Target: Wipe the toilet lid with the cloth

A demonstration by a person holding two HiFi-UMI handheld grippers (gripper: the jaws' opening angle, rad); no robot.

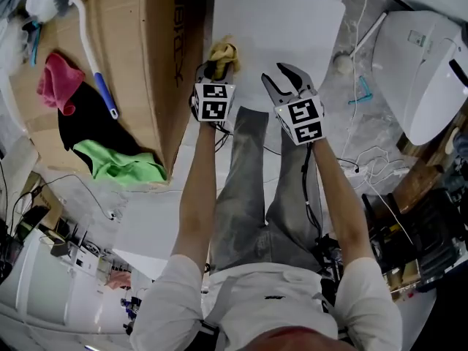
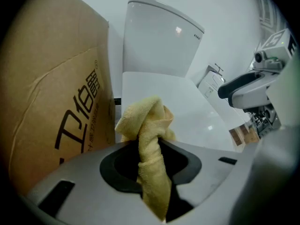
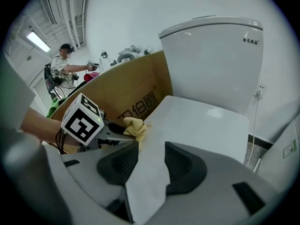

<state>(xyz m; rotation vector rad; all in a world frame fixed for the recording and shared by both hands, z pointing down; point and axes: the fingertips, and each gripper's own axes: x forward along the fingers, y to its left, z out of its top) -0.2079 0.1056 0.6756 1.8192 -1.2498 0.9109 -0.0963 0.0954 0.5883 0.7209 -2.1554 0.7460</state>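
Near the top centre of the head view, the yellow cloth (image 1: 224, 52) sits bunched at the tip of the left gripper (image 1: 216, 66), right at the left edge of the white toilet lid (image 1: 292, 28). From the left gripper view, the dark fingers (image 2: 117, 165) are closed onto the cloth (image 2: 149, 139). A twisted strand runs down between them, and a knotted wad sticks out past their tips, in front of the closed lid (image 2: 187, 111). Seen from the right gripper view, the wad (image 3: 133, 126) lies against the lid's near left border; whether it presses on the surface cannot be told.

Just right of it in the head view, the right gripper (image 1: 287, 79) hovers over the lid's near edge. Its fingers (image 3: 185, 168) stand well apart and grip nothing, with only the bare lid (image 3: 201, 121) showing through the gap.

Both bare forearms reach up the frame from the person's body at the bottom edge. They run side by side, the left nearly straight and the right leaning slightly inward. Each marker cube faces the head camera.

A tall cardboard box (image 1: 157, 64) stands against the toilet's left side, close beside the cloth. The toilet tank (image 2: 159, 36) rises behind the lid, in the upper middle of the left gripper view.
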